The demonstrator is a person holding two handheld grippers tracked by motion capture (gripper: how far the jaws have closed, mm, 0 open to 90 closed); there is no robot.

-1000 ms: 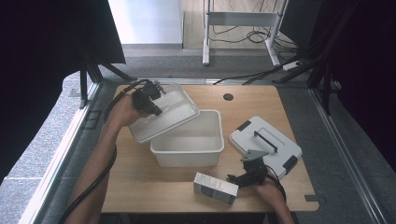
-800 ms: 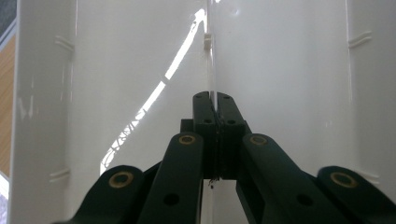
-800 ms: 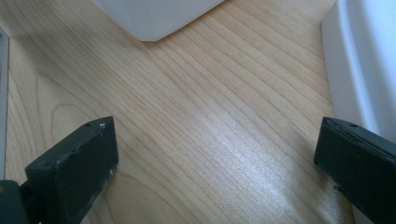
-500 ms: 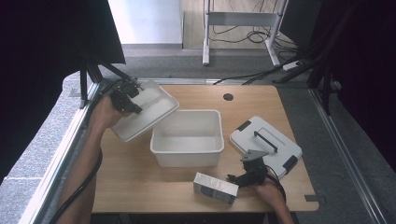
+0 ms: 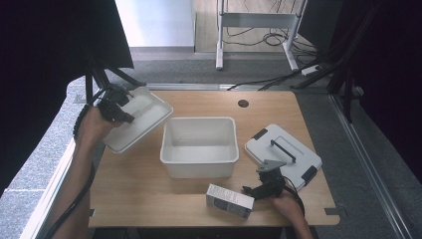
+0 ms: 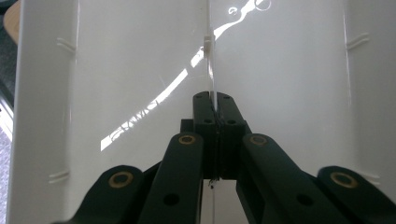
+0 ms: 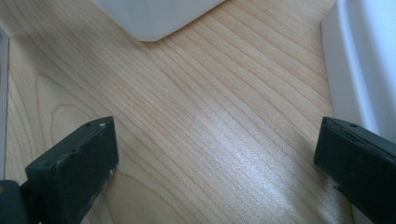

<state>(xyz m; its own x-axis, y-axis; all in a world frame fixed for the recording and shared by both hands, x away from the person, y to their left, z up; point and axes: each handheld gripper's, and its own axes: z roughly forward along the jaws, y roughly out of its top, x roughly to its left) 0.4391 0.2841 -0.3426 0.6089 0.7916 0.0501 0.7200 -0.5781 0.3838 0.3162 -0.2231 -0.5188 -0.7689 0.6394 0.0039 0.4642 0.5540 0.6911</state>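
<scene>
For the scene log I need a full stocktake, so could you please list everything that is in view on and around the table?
White tray: one, white, tilted over the table's left edge, clamped at its rim by the left gripper.
White bin: one, open, mid-table.
Lid: one, white with black handle and latches, flat at the right of the bin.
Small box: one, grey and white, near the front edge.
Table: one, light wood.
Metal stand: one, white, on the floor behind.
Left gripper: one, black, shut on the tray.
Right gripper: one, black, jaws open, low over the table beside the small box.
</scene>
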